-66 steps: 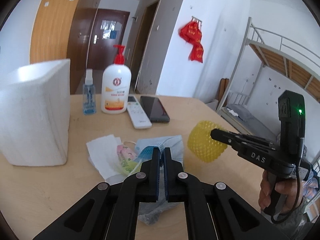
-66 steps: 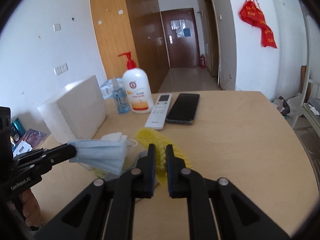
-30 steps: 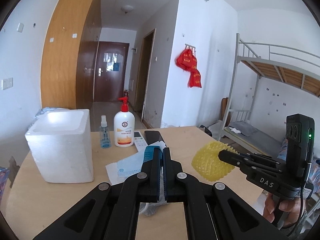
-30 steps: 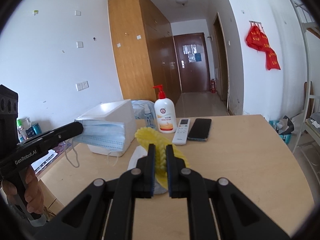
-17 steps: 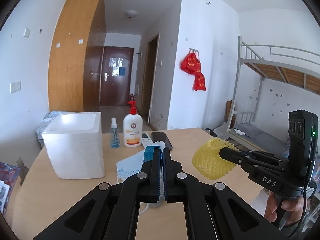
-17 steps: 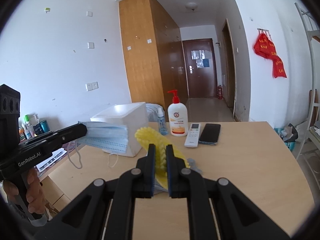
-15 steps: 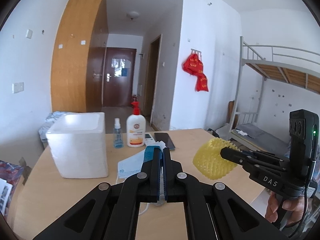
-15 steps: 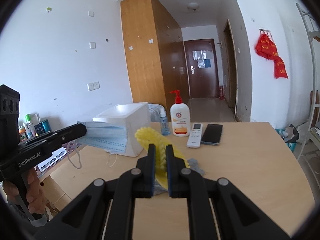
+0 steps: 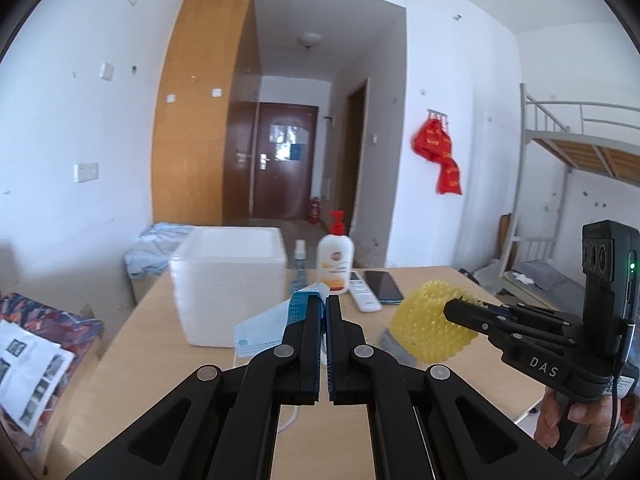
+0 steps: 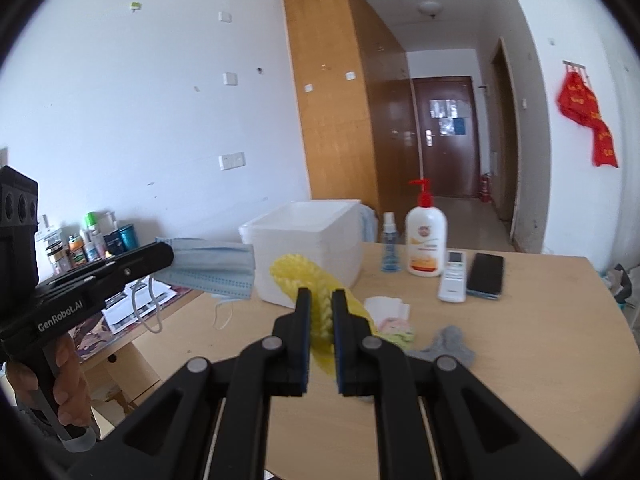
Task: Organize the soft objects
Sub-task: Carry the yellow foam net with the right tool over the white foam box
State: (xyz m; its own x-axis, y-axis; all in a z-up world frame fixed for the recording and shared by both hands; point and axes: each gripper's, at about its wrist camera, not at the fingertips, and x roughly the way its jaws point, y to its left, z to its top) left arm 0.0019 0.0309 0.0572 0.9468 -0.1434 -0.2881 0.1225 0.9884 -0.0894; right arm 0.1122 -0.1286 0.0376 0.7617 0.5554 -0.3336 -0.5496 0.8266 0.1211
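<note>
The pale-blue pleated cloth face mask (image 10: 208, 266) looks soft and matt. The yellow foam-net sleeve (image 9: 428, 330) is knobbly. The white foam box (image 9: 230, 286) is grainy, the light wooden table (image 10: 520, 340) smooth, the black plastic claw (image 9: 323, 308) matt.

White walls, wooden wardrobe (image 9: 202, 120), dark door (image 9: 282, 162), metal bunk bed (image 9: 580, 152).

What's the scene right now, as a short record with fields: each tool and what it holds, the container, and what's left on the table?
left tool: shut on pale blue pleated face mask, held above the table
right tool: shut on yellow foam mesh fruit sleeve, also lifted
container: white foam box, open top
left on wooden table: grey cloth, white tissue
hard items: pump bottle, spray bottle, remote, phone
</note>
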